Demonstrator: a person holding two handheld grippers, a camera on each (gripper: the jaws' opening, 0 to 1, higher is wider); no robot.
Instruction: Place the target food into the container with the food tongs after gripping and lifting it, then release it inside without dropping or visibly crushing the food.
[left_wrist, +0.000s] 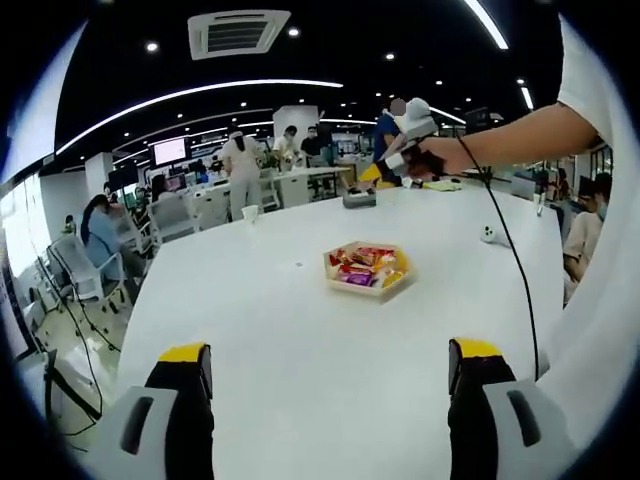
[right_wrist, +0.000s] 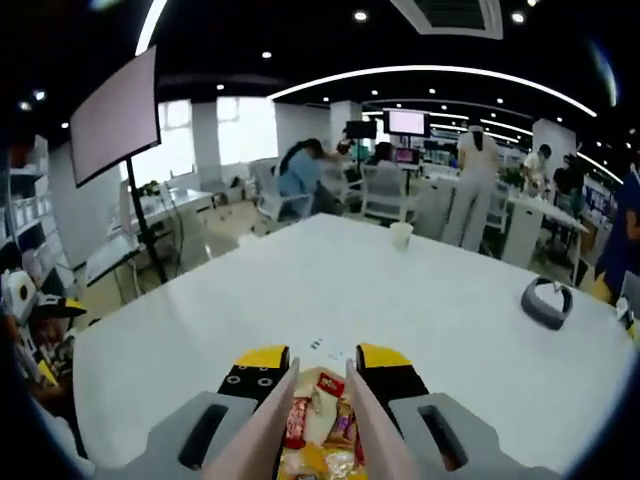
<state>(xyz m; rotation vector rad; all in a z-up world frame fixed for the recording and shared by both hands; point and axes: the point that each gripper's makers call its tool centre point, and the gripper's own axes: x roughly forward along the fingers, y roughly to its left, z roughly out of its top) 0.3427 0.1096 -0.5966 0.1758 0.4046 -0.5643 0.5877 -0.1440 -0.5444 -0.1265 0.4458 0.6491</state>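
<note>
Two grippers are at work over a wide white table (left_wrist: 300, 340). In the left gripper view we see our left gripper (left_wrist: 335, 375) with its yellow-tipped jaws spread far apart and nothing between them; it hangs above bare tabletop.

Ahead of it, near the middle of the table, sits a shallow six-sided tray (left_wrist: 368, 270), pale tan, holding a heap of small wrapped snacks (left_wrist: 362, 264) in red, yellow and purple wrappers. We cannot tell which way any single packet points from here; they lie jumbled.

Beyond the tray a hand (left_wrist: 455, 155) at the end of a bare forearm holds up the right gripper (left_wrist: 372, 172), with a black cable hanging from it to the table.

In the right gripper view our right gripper (right_wrist: 322, 372) carries a pair of pale tongs (right_wrist: 320, 420), one arm along each jaw. The jaws stand fairly close, clamped on the tongs, and the tong arms run up the view, away from us, with a narrow gap between them. Through that gap we see the snacks (right_wrist: 322, 415) directly below. Whether the tong tips touch a packet, we cannot tell.

Farther off on the table stand a white cup (right_wrist: 401, 235) and a dark grey headset-like object (right_wrist: 547, 301). People stand and sit at desks behind.
</note>
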